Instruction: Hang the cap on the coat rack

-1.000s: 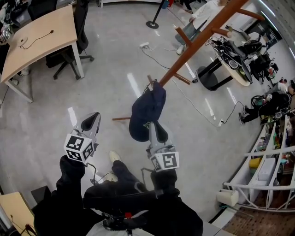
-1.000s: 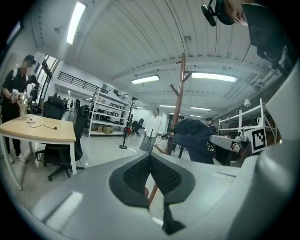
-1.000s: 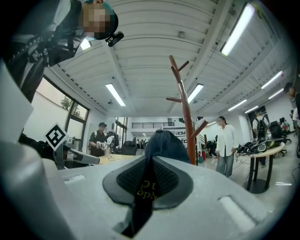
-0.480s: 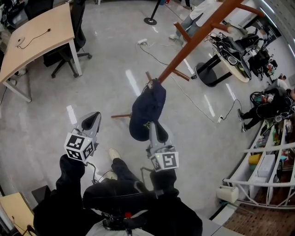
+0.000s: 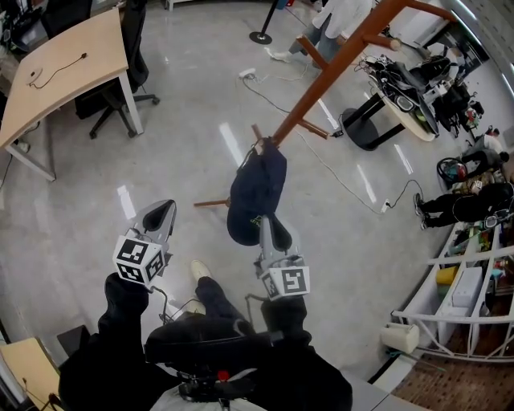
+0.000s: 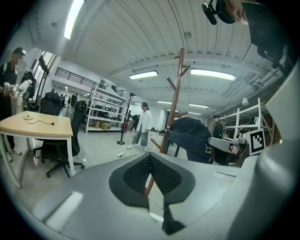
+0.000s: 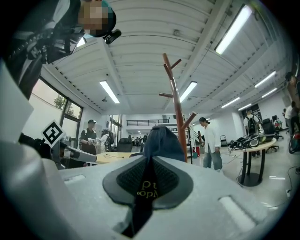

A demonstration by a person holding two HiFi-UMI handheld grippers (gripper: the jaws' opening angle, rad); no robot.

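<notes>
Dark navy cap (image 5: 257,191) up in the air, top edge at a low peg (image 5: 258,133) of the coat rack (image 5: 329,80), peg tip poking out just above the fabric. Lower end pinched in the right gripper (image 5: 271,227): jaws closed down on a thin fold of dark cloth with yellow lettering, seen plainly in the right gripper view. Same view: cap (image 7: 161,140) bulging right past the jaws, covering the lower part of the brown pole (image 7: 177,108).

Left gripper (image 5: 160,215) off to the side, well apart from the cap, pads pressed together at the tips, nothing between them. Cap (image 6: 192,138) and pole in its view, off to the right.

Around the rack:
- wooden base leg (image 5: 213,204) on the floor under the cap
- wearer's shoe (image 5: 198,271) near it
- power strip (image 5: 251,78) with cable trailing across the grey floor
- standing person in a white top (image 5: 337,14) just beyond the pole
- stanchion base (image 5: 263,38) further back

Far left, a wooden surface (image 5: 72,64) with a cable on it and an office chair (image 5: 128,84) tucked in. Far right, a curved surface (image 5: 405,100) loaded with dark gear, and white shelving (image 5: 470,297) low in the corner.
</notes>
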